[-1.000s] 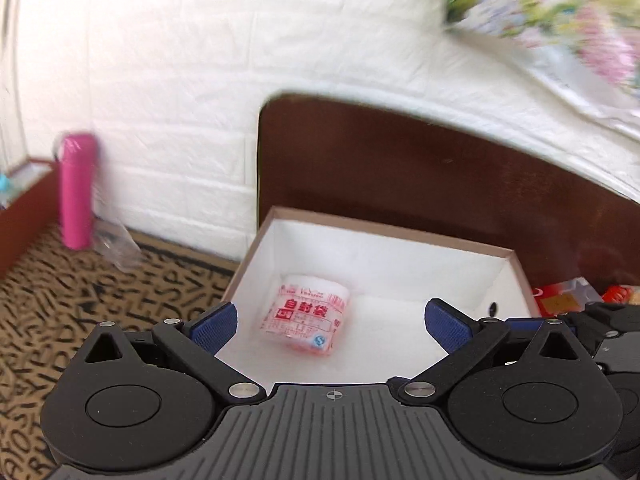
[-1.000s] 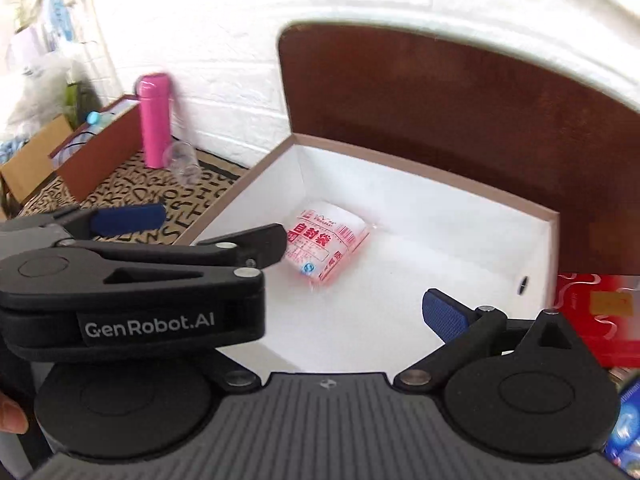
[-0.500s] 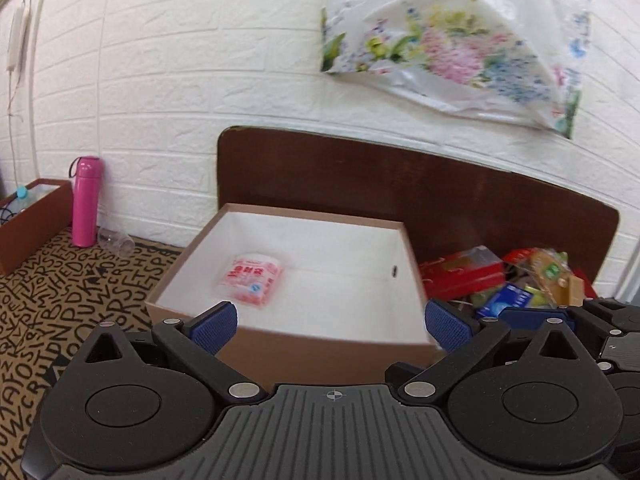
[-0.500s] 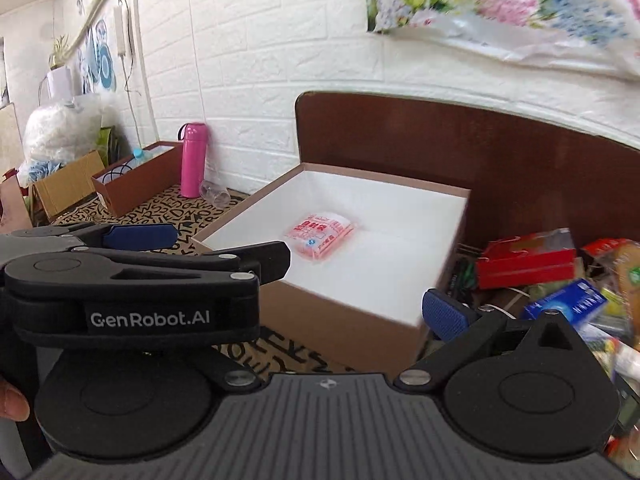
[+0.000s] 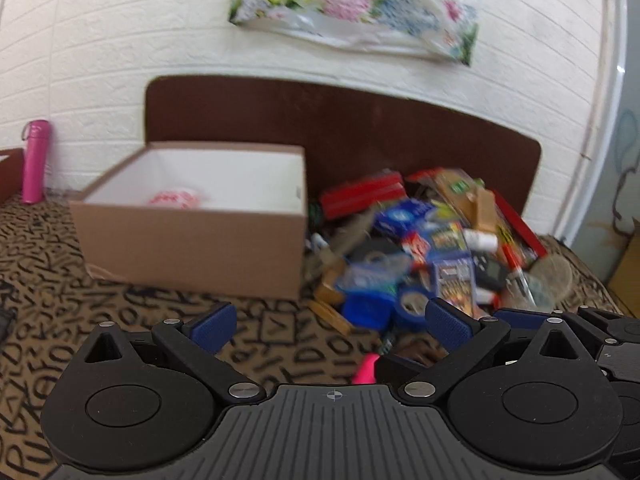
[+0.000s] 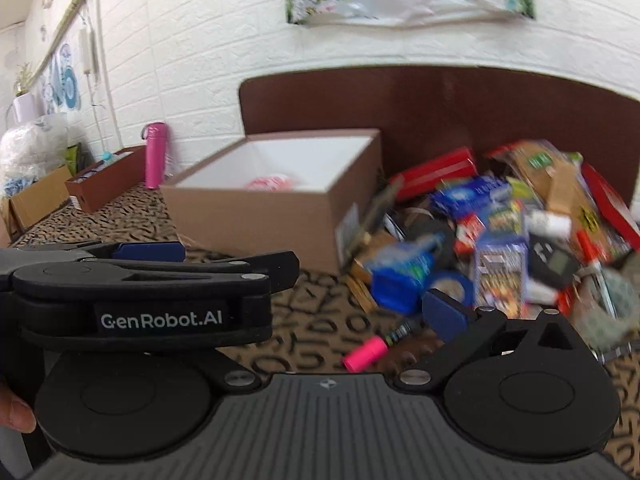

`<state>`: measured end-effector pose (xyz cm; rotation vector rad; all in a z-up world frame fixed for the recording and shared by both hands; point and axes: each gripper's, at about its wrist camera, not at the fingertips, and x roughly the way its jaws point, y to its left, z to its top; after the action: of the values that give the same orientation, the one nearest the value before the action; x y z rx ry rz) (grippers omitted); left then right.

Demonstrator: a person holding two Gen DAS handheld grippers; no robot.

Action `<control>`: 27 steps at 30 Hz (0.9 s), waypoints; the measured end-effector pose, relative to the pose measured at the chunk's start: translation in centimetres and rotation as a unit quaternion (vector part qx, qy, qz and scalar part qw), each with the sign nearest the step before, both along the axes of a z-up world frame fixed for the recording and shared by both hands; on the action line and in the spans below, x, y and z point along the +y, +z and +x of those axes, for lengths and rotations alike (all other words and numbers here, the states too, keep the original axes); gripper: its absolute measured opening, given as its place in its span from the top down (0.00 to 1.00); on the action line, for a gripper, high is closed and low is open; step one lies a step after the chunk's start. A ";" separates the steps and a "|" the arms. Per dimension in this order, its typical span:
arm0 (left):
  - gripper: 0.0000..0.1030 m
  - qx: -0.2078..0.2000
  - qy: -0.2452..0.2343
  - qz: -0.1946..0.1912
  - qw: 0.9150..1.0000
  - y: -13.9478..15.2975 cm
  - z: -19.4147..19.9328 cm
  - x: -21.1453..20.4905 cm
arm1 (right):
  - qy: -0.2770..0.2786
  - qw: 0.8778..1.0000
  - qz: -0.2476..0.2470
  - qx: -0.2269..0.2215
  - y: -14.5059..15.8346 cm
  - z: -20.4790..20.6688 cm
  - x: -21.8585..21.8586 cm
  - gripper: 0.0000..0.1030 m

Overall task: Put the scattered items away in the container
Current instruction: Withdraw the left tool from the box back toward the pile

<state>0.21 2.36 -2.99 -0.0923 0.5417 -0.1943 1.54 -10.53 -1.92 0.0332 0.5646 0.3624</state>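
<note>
A brown cardboard box (image 5: 192, 248) with a white inside stands on the patterned table; it also shows in the right wrist view (image 6: 256, 220). A pink-printed bag (image 5: 174, 199) lies inside it. A heap of scattered packets and boxes (image 5: 432, 248) lies right of the box, also in the right wrist view (image 6: 500, 240). A pink-capped marker (image 6: 366, 353) lies in front of the heap. My left gripper (image 5: 328, 326) is open and empty, held back from the box. My right gripper (image 6: 320, 312) is open and empty; its left finger is hidden behind the left gripper.
A pink bottle (image 5: 34, 162) stands at the far left by the white brick wall. A brown tray (image 6: 104, 178) and cardboard boxes sit further left. A dark brown board (image 5: 360, 128) stands behind the box and heap. A floral plastic bag (image 5: 352, 8) hangs on the wall.
Both grippers have pulled back and away from the box and turned right. The heap of items has come into full view. Both stay open and empty.
</note>
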 end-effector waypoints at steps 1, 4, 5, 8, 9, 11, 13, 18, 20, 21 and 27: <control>0.00 0.003 -0.009 -0.002 1.000 -0.7 -0.2 -0.4 | -0.006 1.000 -0.001 0.004 -0.7 -0.4 -0.3 0.01; 0.00 0.021 -0.035 -0.008 0.999 -2.6 0.1 -1.3 | -0.022 1.000 -0.001 0.018 -2.5 -0.8 -1.1 0.01; 0.00 0.030 -0.043 -0.006 0.999 -3.1 0.5 -1.5 | -0.025 0.999 0.001 0.025 -3.0 -0.7 -1.4 0.01; 0.00 0.055 -0.055 0.013 0.997 -4.5 1.7 -2.1 | -0.043 0.998 0.011 0.053 -4.9 0.1 -2.3 0.01; 0.00 0.058 -0.056 0.020 0.997 -4.9 2.1 -2.2 | -0.054 0.997 0.013 0.061 -5.4 0.5 -2.7 0.01; 0.00 0.065 -0.051 0.028 0.996 -5.4 2.8 -2.1 | -0.069 0.995 0.014 0.071 -6.4 1.1 -3.3 0.01; 0.00 0.078 -0.047 0.028 0.995 -5.7 3.5 -1.9 | -0.074 0.995 0.002 0.066 -7.1 1.5 -3.9 0.03; 0.04 0.108 -0.058 0.009 0.992 -6.4 4.3 -2.1 | -0.046 0.995 -0.084 0.020 -7.1 3.0 -5.7 0.14; 0.09 0.115 -0.054 0.010 0.992 -6.9 4.6 -2.5 | -0.038 0.993 -0.110 0.008 -7.3 3.7 -6.7 0.20; 0.10 0.120 -0.054 0.013 0.991 -7.3 4.7 -2.8 | -0.037 0.993 -0.111 0.010 -7.3 4.1 -7.2 0.22; 0.24 0.145 -0.058 -0.002 0.988 -8.9 5.6 -4.6 | 0.027 0.995 -0.091 0.030 -8.5 6.4 -8.8 0.46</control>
<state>5.83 -2.19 -11.85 -0.0929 0.8380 -0.2988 7.98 -19.36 -10.42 -0.1474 0.6568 0.3611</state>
